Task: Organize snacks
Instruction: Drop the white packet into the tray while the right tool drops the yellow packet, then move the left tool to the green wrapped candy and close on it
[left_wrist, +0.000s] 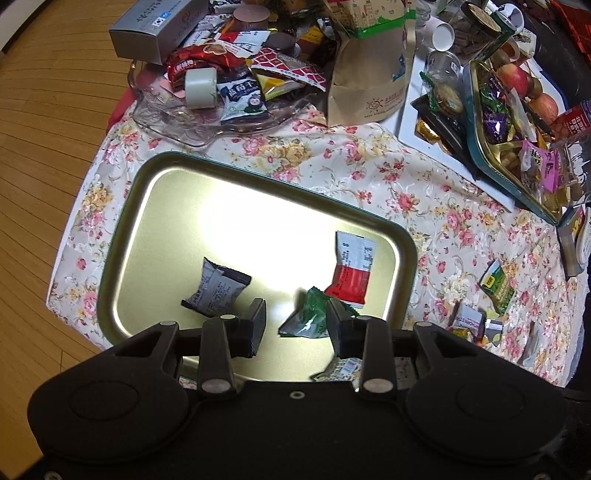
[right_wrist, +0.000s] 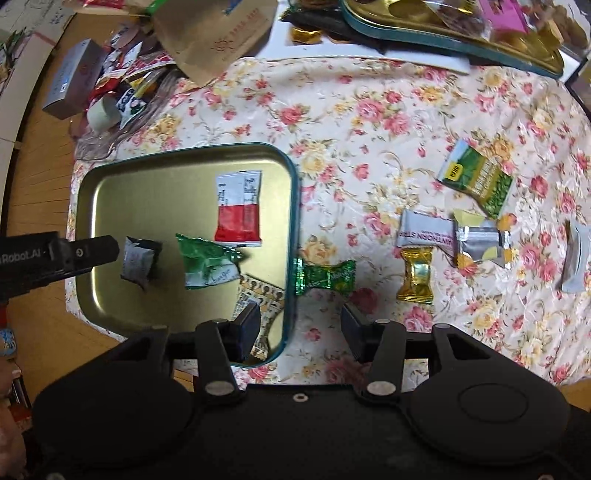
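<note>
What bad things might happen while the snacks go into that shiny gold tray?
The green twist-wrapped candy lies on the flowered cloth right against the gold metal tray's teal rim, so grabbing it might bump the tray. The patterned cream packet sits beside that rim under the right hand-held gripper, whose open fingers straddle the rim and could snag it.

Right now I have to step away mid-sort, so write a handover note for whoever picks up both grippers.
Left gripper: open, empty, above the gold tray.
Right gripper: open, empty, over the tray's right edge.
Done: grey packet, green-white packet, red-white packet and a patterned sachet lie in the tray.
Left: green candy, gold candy, white bar, green pack and others on the cloth.
</note>
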